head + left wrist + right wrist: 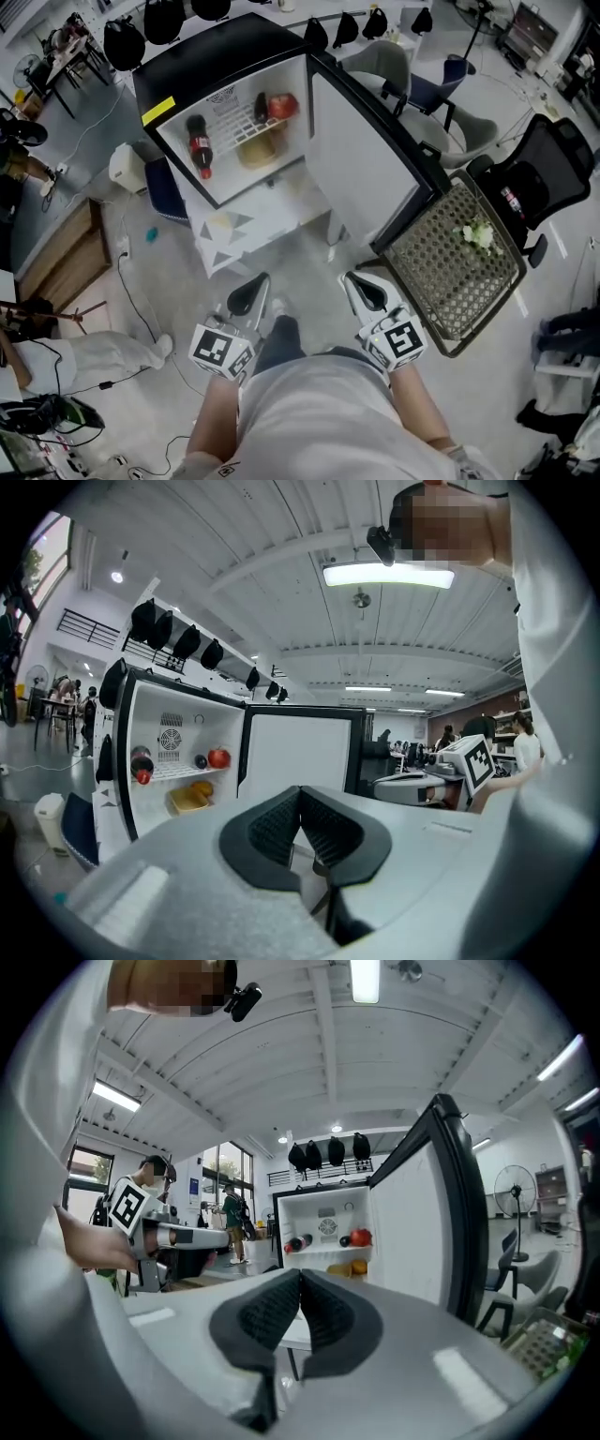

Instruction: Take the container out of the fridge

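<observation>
The jaws of the left gripper [251, 292] [300, 791] are pressed together at their tips, and nothing is between them. The jaws of the right gripper [364, 291] [300, 1273] are also closed tip to tip, with nothing between them. Both grippers are held low in front of the person, side by side but apart from each other, and both point forward.

Ahead of both pairs of jaws, and well apart from them, stands the fridge [187, 66] [127, 761] [281, 1241] on a low white table [253, 220]. Its door [366, 169] [295, 752] [422, 1222] is swung wide open, on the side of the right gripper's jaws.

The container [261, 150] [187, 801] [339, 1268] is yellow and sits in the lower part of the fridge, under the wire shelf [239, 127]. In the left gripper view it lies beyond the jaw tips and to their left. In the right gripper view it is beyond the tips and a little to their right. Something orange rests at its edge, but I cannot tell whether it is inside.

On the shelf above lie a dark bottle with a red cap [200, 147] [141, 764] [298, 1242], a small dark fruit [262, 108] [200, 760] [345, 1239] and a red fruit [282, 106] [218, 757] [360, 1237].

To the right of the right gripper's jaws, below the open door, is a metal mesh basket [441, 281] with a small green thing [476, 234] in it.
</observation>
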A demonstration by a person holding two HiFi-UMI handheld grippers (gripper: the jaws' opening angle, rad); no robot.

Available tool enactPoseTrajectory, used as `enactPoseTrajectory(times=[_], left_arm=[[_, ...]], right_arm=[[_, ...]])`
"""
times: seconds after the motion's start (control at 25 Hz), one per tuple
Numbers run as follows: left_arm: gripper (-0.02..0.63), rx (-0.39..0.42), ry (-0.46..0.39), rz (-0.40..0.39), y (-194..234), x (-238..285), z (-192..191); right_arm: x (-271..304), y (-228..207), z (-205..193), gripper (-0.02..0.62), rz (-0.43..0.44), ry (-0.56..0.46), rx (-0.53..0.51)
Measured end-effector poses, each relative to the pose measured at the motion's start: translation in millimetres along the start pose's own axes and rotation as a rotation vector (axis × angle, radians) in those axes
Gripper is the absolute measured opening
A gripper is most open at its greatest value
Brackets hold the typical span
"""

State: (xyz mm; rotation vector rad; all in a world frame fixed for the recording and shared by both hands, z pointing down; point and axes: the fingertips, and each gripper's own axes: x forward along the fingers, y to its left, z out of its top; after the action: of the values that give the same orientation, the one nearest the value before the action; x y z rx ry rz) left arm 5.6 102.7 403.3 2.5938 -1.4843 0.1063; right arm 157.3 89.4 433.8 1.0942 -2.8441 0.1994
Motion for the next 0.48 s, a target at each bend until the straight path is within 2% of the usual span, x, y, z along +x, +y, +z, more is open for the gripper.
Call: enactPoseTrajectory(times=[0.2, 0.48], left_arm=[[0.008, -0.017, 0.005, -0.017, 52.2, 23.9, 0.8], [0.008, 0.0, 0.047, -0.083, 116.0, 60.9, -4.4]], right_arm=[[52.8, -9.2, 5.1, 0.003, -0.018, 0.033, -0.007], [123.4, -18.5, 4.4, 0.003, -0.074, 0.084, 0.013]])
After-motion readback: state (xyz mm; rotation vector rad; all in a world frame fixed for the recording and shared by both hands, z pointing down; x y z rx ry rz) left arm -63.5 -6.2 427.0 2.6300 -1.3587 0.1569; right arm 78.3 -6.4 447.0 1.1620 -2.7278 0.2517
